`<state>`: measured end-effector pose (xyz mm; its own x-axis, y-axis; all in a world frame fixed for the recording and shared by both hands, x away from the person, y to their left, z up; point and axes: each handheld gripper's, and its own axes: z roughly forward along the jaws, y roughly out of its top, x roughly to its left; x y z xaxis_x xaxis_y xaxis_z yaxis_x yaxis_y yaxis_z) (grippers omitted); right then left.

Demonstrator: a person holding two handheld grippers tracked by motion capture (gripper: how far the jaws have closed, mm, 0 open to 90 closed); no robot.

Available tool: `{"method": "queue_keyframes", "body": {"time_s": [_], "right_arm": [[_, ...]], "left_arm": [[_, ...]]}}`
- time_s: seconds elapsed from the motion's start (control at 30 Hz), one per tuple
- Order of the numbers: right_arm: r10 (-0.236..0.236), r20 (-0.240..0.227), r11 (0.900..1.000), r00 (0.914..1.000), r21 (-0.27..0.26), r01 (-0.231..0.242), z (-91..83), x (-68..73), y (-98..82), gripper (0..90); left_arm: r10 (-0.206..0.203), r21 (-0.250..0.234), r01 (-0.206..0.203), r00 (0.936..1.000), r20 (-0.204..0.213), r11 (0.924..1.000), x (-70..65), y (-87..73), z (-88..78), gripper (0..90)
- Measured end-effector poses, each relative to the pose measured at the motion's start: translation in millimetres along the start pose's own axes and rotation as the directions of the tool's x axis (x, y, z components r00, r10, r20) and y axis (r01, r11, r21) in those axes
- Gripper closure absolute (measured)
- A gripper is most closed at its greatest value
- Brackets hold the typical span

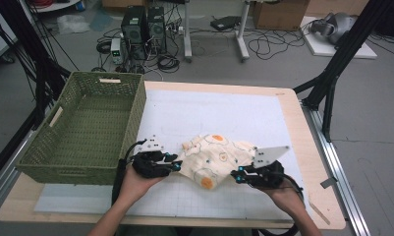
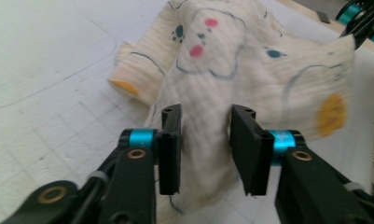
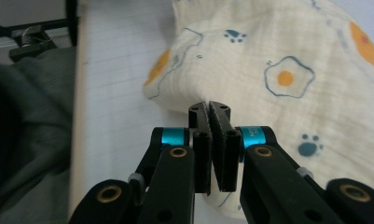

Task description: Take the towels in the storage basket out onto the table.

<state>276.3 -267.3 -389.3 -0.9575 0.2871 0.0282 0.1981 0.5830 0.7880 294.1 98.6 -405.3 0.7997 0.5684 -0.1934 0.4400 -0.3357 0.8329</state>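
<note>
Our right tongs pinch the soft, light cloth at its 4 o'clock edge; left tongs gape narrowly around a fold.

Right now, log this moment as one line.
left gripper: open around cloth | right gripper: shut on cloth edge | basket: empty

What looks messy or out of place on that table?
The printed cloth lies crumpled in a heap on the white mat, not flat or folded, while the green basket beside it sits empty.
</note>
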Motion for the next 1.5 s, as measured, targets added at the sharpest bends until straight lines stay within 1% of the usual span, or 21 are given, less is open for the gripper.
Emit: {"method": "queue_keyframes", "body": {"time_s": [0.1, 0.17, 0.2, 0.27, 0.33, 0.43, 0.5, 0.53, 0.57, 0.63, 0.7, 0.77, 0.8, 0.87, 0.97, 1.13, 1.17, 1.27, 1.37, 1.47, 1.5], "right_arm": [[-0.006, -0.031, 1.000, 0.9995, 0.024, 0.006, -20.5, 9.6, -9.5, 87.8], [0.001, -0.047, 1.000, 0.9989, 0.032, 0.000, -30.6, 13.2, -17.6, 87.7], [0.013, -0.077, 1.000, 0.9970, 0.026, -0.011, -33.6, 13.7, -21.9, 87.1], [0.030, -0.078, 0.999, 0.9965, 0.020, -0.028, -36.9, 13.1, -28.1, 77.4], [0.054, -0.104, 0.999, 0.9932, -0.003, -0.054, -35.3, 9.2, -30.4, 72.2], [0.059, -0.066, 0.998, 0.9961, 0.008, -0.058, -26.3, 0.9, -31.1, 64.8], [0.075, -0.037, 0.997, 0.9965, 0.022, -0.074, -17.9, -6.7, -32.9, 62.6], [0.088, -0.035, 0.996, 0.9955, 0.037, -0.086, -11.2, -11.2, -34.2, 60.9], [0.086, -0.011, 0.995, 0.9963, 0.046, -0.085, -5.7, -14.8, -35.1, 60.2], [0.103, 0.022, 0.993, 0.9945, 0.064, -0.104, 2.7, -21.9, -36.7, 58.6], [0.122, 0.050, 0.989, 0.9913, 0.081, -0.126, 9.0, -29.6, -39.0, 59.0], [0.133, 0.074, 0.985, 0.9883, 0.102, -0.140, 14.3, -35.6, -41.4, 59.5], [0.141, 0.084, 0.982, 0.9864, 0.115, -0.150, 16.7, -37.7, -42.1, 59.9], [0.133, 0.094, 0.980, 0.9866, 0.138, -0.145, 21.9, -39.8, -42.7, 62.5], [0.119, 0.105, 0.982, 0.9873, 0.132, -0.133, 27.2, -39.3, -41.0, 65.0], [0.107, 0.097, 0.985, 0.9895, 0.124, -0.119, 35.0, -37.3, -36.2, 66.3], [0.105, 0.083, 0.986, 0.9910, 0.119, -0.114, 36.7, -37.4, -35.5, 67.6], [0.104, 0.058, 0.987, 0.9929, 0.119, -0.110, 38.1, -35.9, -34.1, 68.1], [0.106, 0.058, 0.987, 0.9927, 0.111, -0.112, 33.2, -35.0, -34.1, 68.1], [0.119, 0.091, 0.988, 0.9887, 0.091, -0.128, 23.6, -39.9, -33.9, 67.8], [0.123, 0.099, 0.988, 0.9874, 0.080, -0.131, 19.5, -42.4, -33.7, 67.6]], "left_arm": [[0.019, 0.006, -0.019, 0.9996, 0.023, 0.9998, -5.0, 1.8, 0.7, 57.9], [0.028, 0.001, -0.028, 0.9994, 0.022, 0.9996, -7.2, 2.0, 2.1, 55.1], [0.031, 0.007, -0.031, 0.9994, 0.017, 0.9995, -7.3, 1.9, 3.7, 55.0], [0.032, 0.021, -0.032, 0.9995, 0.003, 0.9993, -6.0, 1.3, 8.9, 54.8], [0.016, 0.039, -0.016, 0.9999, -0.006, 0.9991, -3.6, -0.7, 16.0, 55.3], [0.033, 0.091, -0.031, 0.9993, -0.016, 0.9954, -2.9, -6.2, 26.5, 56.8], [0.036, 0.117, -0.035, 0.9993, -0.008, 0.9926, -3.1, -10.7, 31.4, 57.8], [0.043, 0.128, -0.041, 0.9990, -0.012, 0.9910, -3.3, -12.7, 34.0, 58.3], [0.046, 0.142, -0.042, 0.9986, -0.024, 0.9889, -3.3, -14.5, 36.7, 59.1], [0.065, 0.174, -0.057, 0.9973, -0.036, 0.9830, -3.9, -17.5, 42.4, 65.2], [0.099, 0.169, -0.086, 0.9924, -0.072, 0.9819, -6.4, -19.1, 43.9, 76.0], [0.101, 0.173, -0.087, 0.9922, -0.074, 0.9810, -5.5, -19.1, 42.8, 85.7], [0.096, 0.171, -0.082, 0.9923, -0.078, 0.9818, -5.6, -19.5, 41.8, 87.3], [0.105, 0.179, -0.087, 0.9903, -0.092, 0.9801, -7.4, -21.2, 38.3, 88.1], [0.099, 0.182, -0.078, 0.9889, -0.111, 0.9802, -9.2, -26.2, 29.5, 88.4], [0.081, 0.188, -0.054, 0.9871, -0.138, 0.9807, -14.8, -37.1, 6.9, 88.5], [0.081, 0.190, -0.053, 0.9868, -0.140, 0.9804, -16.1, -38.5, 3.7, 88.5], [0.088, 0.190, -0.063, 0.9885, -0.123, 0.9797, -22.0, -43.2, -8.4, 88.4], [0.101, 0.163, -0.083, 0.9894, -0.104, 0.9831, -23.8, -39.5, -12.7, 85.6], [0.091, 0.104, -0.082, 0.9917, -0.090, 0.9912, -20.7, -26.0, -11.4, 79.1], [0.100, 0.086, -0.093, 0.9911, -0.087, 0.9920, -19.2, -20.7, -9.6, 77.4]]}}
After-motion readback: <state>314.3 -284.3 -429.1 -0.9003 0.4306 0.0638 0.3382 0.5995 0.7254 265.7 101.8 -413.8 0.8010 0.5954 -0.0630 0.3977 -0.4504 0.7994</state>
